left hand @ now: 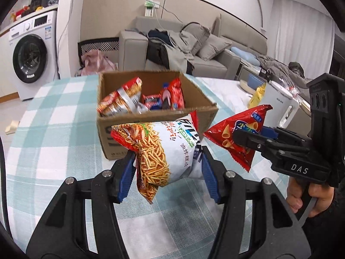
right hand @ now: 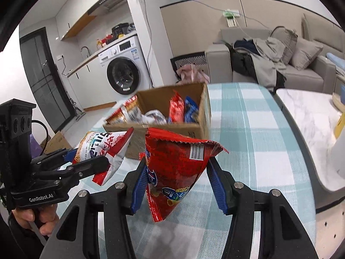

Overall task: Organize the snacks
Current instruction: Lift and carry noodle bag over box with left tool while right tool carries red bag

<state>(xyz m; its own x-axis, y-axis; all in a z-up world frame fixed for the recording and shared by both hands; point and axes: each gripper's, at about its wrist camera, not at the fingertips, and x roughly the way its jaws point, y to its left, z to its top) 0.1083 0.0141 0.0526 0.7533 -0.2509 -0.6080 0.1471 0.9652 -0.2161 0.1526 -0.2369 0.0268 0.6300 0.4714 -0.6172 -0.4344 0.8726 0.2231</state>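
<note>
Left gripper [left hand: 168, 166] jaws clamp a fried-noodle-stick bag [left hand: 159, 149]; right gripper [right hand: 179, 183] jaws clamp a red corn-cone bag [right hand: 174, 168]. Risk: the bags collide above the cardboard box [left hand: 155, 116], or catch on its near rim.

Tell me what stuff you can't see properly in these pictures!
- Bottom of the cardboard box: hidden under the snack packets in both views.
- Box front in the left wrist view: covered by the noodle snack bag held in the left gripper.
- Box edges in the right wrist view: blurred.
- Table in the right wrist view: partly hidden by the red chip bag held in the right gripper.
</note>
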